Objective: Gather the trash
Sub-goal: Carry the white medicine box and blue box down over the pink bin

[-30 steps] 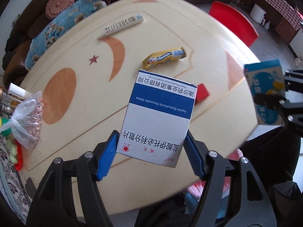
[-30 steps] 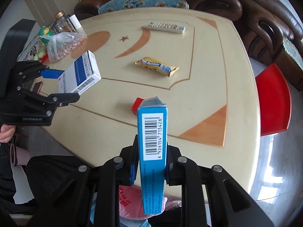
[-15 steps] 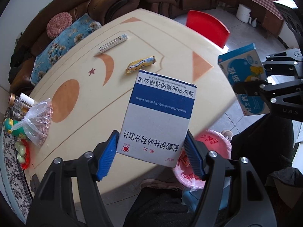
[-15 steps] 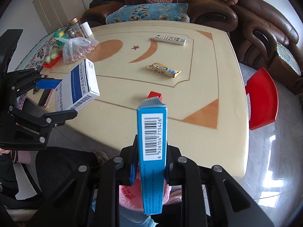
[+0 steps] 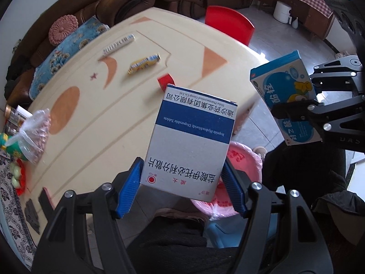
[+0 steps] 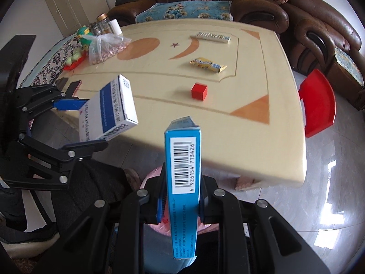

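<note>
The cream table (image 6: 262, 137) is carrying a yellow wrapper (image 6: 208, 64) and a red cube (image 6: 199, 91). Off its near edge, above the pink-lined bin (image 5: 241, 159), the left gripper (image 5: 181, 191) is clamping a white-and-blue medicine box (image 5: 191, 137), and the right gripper (image 6: 181, 207) is pinching a blue carton (image 6: 183, 182).

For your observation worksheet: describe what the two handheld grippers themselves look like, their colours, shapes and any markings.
Both are black angular linkage frames joined by round silver bolts. The left gripper has ribbed blue pads on its fingers; the right gripper shows blue pads too. Pale lettering, partly readable, marks the right one's body. No cables or sleeves are visible.
</note>
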The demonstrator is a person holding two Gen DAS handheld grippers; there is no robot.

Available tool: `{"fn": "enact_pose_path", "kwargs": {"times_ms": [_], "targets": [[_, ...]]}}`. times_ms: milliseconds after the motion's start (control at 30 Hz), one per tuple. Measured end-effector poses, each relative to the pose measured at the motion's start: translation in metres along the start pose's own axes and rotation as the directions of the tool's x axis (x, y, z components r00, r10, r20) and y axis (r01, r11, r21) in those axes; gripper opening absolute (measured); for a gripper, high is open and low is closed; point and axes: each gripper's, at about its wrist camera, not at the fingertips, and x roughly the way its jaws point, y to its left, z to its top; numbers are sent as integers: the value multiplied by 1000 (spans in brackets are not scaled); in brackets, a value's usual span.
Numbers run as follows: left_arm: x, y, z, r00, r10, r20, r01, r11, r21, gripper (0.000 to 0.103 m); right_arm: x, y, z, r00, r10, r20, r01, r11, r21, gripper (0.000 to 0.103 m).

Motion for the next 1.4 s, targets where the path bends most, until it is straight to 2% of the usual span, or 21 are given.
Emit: {"fn": "enact_pose_path", "kwargs": {"times_ms": [433,833,1100,1400], "targets": [[65,-40,-48,991,-94,-93,96,995,22,67,46,2,-50,996,27,-85,-24,999,37,22],[138,-61,-75,956,-188,-226,188,982,-22,67,111,-8,-83,980,63,-188,-45,994,100,22],[182,-61,-88,922,-223,-316,220,974,-46,67,163,-16,-94,964,73,-256,-43,992,122,22],[246,-60,-101,863,-270,-427,243,963,-119,67,232,-29,-107,936,129,-327,-71,980,184,22]]}}
